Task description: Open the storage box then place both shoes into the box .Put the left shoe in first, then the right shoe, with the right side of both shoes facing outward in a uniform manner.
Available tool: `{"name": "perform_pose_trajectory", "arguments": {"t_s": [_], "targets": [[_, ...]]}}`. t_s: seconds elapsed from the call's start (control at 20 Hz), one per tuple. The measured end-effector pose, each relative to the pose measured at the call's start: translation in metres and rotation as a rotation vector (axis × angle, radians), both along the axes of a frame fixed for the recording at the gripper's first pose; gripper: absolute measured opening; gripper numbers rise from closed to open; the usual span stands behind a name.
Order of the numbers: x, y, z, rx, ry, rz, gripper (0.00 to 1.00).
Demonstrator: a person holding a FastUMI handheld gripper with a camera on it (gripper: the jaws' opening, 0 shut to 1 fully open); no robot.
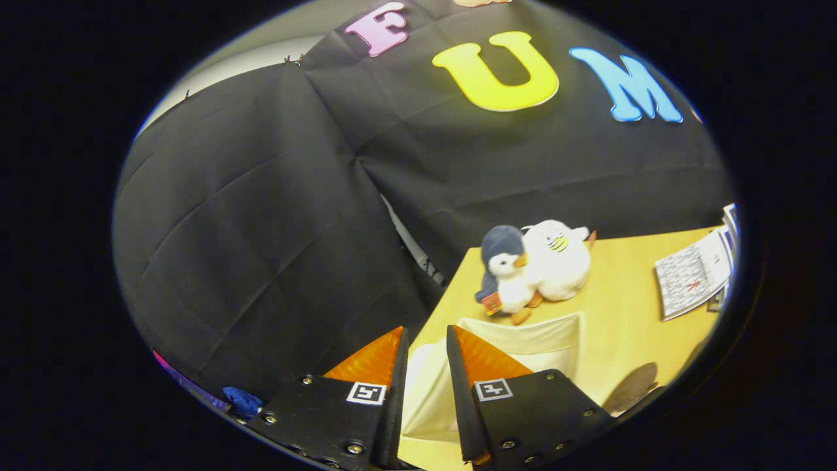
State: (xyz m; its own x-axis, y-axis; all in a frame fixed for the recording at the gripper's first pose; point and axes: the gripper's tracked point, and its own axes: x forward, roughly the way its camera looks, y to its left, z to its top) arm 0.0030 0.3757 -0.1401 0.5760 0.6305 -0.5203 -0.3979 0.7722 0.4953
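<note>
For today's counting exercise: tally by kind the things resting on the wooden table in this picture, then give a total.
Plush toys: 2, a penguin and a white one, touching
Cream storage box: 1, just beyond the gripper, whose fingers stand slightly apart, holding nothing
Printed sheets: 1 stack
Total: 4

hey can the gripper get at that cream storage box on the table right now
Probably yes. The gripper hangs just over the cream storage box, jaws slightly apart and holding nothing, with nothing between them and the box; the plush toys sit beyond it.

No legible text; the calendar sheet [693,275] print is too small.
</note>
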Motion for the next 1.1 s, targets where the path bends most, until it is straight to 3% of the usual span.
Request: {"name": "perform_pose_trajectory", "arguments": {"t_s": [0.1, 0.25, 0.4, 0.45, 0.9, 1.1], "targets": [[-0.001, -0.028, 0.005, 0.004, -0.032, -0.008, 0.35], [0.001, -0.079, -0.002, -0.055, -0.076, -0.058, 0.62], [-0.01, -0.119, -0.016, -0.111, -0.081, -0.088, 0.74], [-0.012, -0.132, -0.023, -0.127, -0.082, -0.096, 0.87], [-0.042, -0.218, -0.115, -0.246, 0.059, -0.175, 0.9], [-0.054, -0.241, -0.156, -0.285, 0.13, -0.172, 0.9]]}}
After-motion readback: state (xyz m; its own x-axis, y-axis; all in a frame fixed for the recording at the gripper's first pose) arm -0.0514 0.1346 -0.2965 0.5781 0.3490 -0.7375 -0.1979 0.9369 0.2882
